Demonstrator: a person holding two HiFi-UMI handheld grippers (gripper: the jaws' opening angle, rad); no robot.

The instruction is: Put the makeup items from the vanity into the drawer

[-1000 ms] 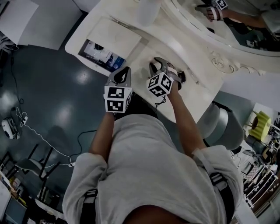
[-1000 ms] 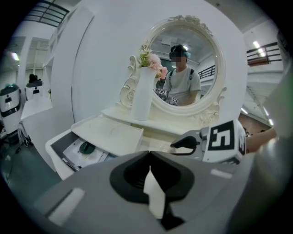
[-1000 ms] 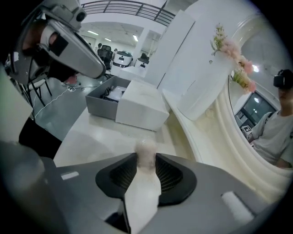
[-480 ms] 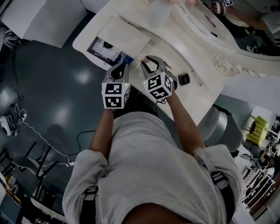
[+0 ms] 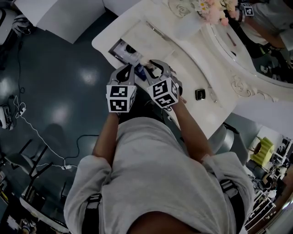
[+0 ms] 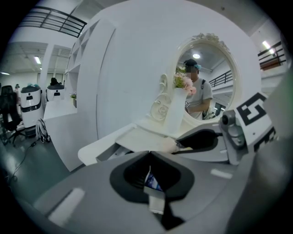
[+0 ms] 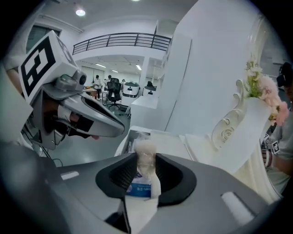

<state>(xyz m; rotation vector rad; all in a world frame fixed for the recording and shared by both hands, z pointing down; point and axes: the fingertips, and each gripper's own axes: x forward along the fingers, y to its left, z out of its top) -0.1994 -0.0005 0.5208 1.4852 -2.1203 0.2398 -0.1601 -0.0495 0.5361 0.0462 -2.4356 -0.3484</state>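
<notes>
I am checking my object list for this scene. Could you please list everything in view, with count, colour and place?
vanity: one, white, upper middle of head view.
drawer: one, white, open at the vanity's left end.
mirror: one, white ornate frame, behind the vanity top.
flowers: one bunch, pink and white, beside the mirror.
small case: one, black, on the vanity top.
chair: one, grey, right of the vanity.
makeup item: one, pale with blue label, between the right gripper's jaws.
left gripper: one, grey, shut, near the drawer.
right gripper: one, grey, shut on the makeup item.
</notes>
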